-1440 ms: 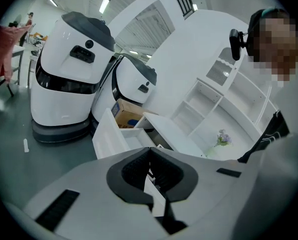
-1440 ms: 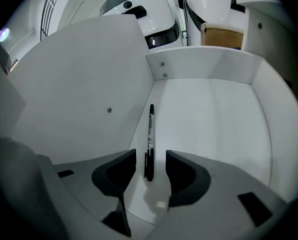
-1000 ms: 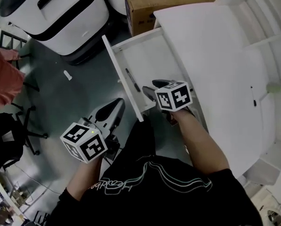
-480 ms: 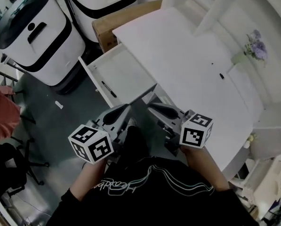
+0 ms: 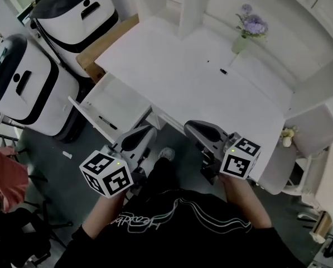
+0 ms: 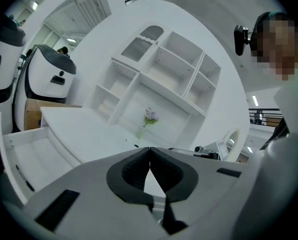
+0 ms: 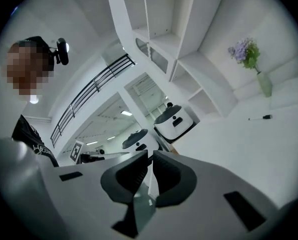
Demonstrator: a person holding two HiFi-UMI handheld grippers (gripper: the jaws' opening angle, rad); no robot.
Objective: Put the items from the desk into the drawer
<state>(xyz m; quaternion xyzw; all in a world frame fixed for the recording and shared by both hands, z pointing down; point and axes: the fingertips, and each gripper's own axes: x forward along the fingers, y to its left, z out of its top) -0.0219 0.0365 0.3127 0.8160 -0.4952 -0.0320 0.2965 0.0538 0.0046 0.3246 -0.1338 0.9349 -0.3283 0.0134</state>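
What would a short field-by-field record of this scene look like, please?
drawer: open, at the left end of the desk
in drawer: one black pen
on desk: small dark pen-like item, lying apart from the flower vase
left gripper: shut, empty
right gripper: jaws all but together, empty

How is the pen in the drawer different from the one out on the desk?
The drawer pen lies inside the open drawer; the desk pen lies out on the desk, near the vase. In the head view the drawer pen looks long and thin, the desk pen shorter. Both are dark, lie flat, and neither is held.
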